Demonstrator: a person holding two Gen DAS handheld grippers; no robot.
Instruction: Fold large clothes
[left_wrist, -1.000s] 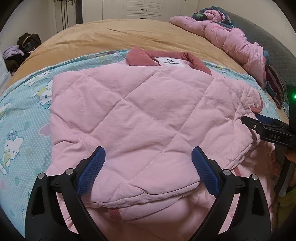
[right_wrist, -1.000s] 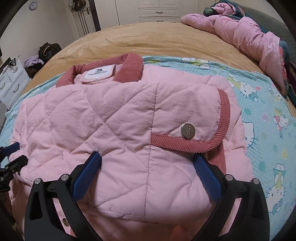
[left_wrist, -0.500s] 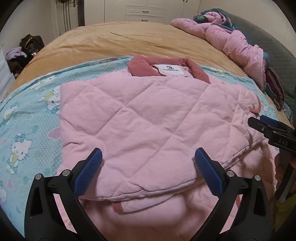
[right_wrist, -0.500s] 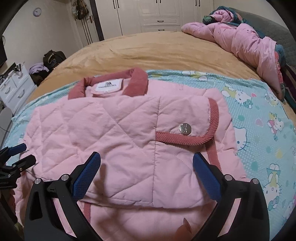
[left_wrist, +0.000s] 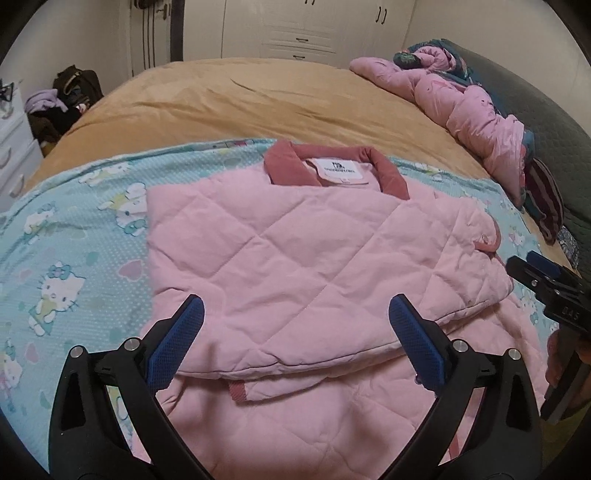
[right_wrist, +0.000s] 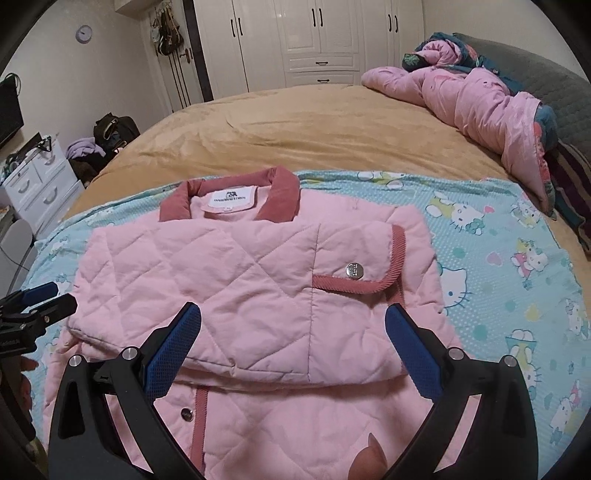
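Observation:
A pink quilted jacket (left_wrist: 303, 266) with a dark pink collar (left_wrist: 384, 166) lies on the bed, collar at the far side, its upper part folded over the lower part. It also shows in the right wrist view (right_wrist: 236, 288), with a snap-buttoned cuff (right_wrist: 354, 271) on top. My left gripper (left_wrist: 295, 332) is open and empty, above the near fold edge. My right gripper (right_wrist: 291, 336) is open and empty, above the same edge. Each gripper appears at the edge of the other's view (left_wrist: 546, 288) (right_wrist: 33, 314).
The jacket rests on a turquoise cartoon-cat sheet (right_wrist: 498, 266) over a tan bedspread (left_wrist: 258, 99). A crumpled pink duvet (right_wrist: 480, 99) lies at the far right by a dark headboard (left_wrist: 554, 110). White drawers (right_wrist: 40, 184) and bags (right_wrist: 110, 129) stand left of the bed; wardrobes (right_wrist: 317, 40) behind.
Both grippers have pulled back and up from the jacket, staying open. The folded jacket lies still and more of its lower part now shows.

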